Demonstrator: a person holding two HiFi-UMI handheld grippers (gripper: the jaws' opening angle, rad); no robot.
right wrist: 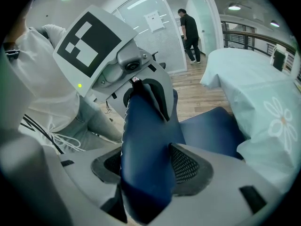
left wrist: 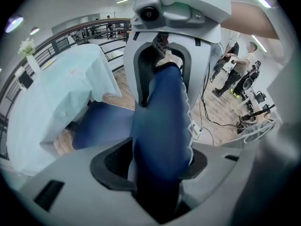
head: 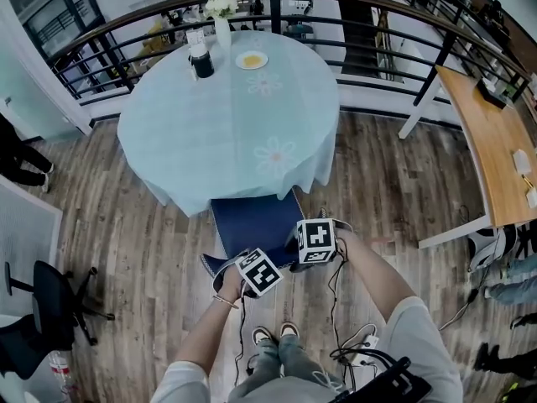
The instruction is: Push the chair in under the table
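The chair's dark blue seat pokes out from under the round table's pale blue cloth, with the backrest toward me. My left gripper and right gripper sit side by side on the backrest's top edge. In the left gripper view the jaws are shut on the blue backrest, with the seat and tablecloth beyond. In the right gripper view the jaws are likewise shut on the backrest, beside the seat and cloth.
On the table's far side stand a flower vase, a plate and a black item. A railing curves behind. A wooden desk is at the right, an office chair at the left, cables by my feet.
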